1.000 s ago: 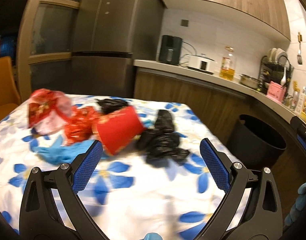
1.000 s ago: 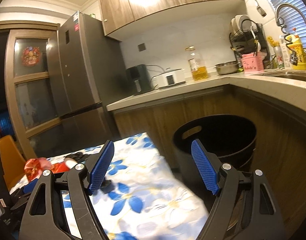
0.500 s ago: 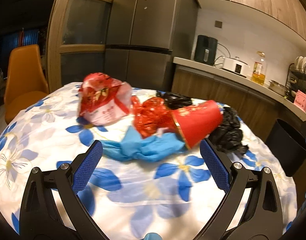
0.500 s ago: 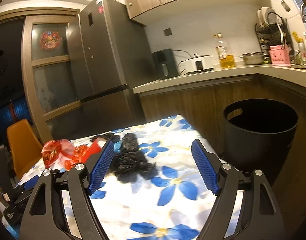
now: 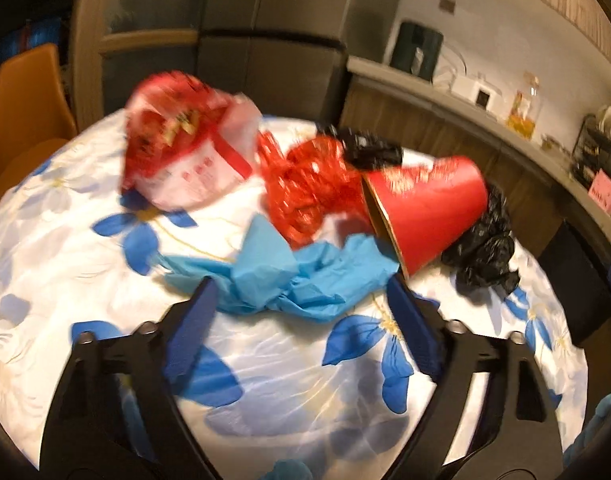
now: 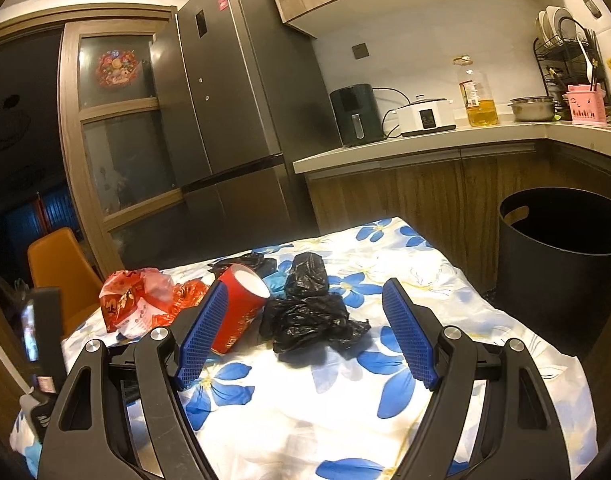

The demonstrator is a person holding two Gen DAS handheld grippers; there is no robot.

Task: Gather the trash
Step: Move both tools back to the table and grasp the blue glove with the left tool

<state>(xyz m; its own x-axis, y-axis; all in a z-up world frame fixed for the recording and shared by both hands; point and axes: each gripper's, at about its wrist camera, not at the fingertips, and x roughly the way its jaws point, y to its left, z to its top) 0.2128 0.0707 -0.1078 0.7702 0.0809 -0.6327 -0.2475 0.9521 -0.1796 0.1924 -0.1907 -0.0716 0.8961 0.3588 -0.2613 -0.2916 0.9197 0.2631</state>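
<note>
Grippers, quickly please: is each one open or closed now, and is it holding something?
Left gripper: open, holding nothing, above the blue glove.
Right gripper: open, holding nothing, facing the black bag.

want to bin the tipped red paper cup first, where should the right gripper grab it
Probably across the red paper cup wall near its open rim, coming from above. It lies on its side on the floral tablecloth, mouth up toward the right gripper, so one finger could slip inside.

Home kitchen: fridge (image 6: 233, 112), countertop (image 6: 425, 144).
</note>
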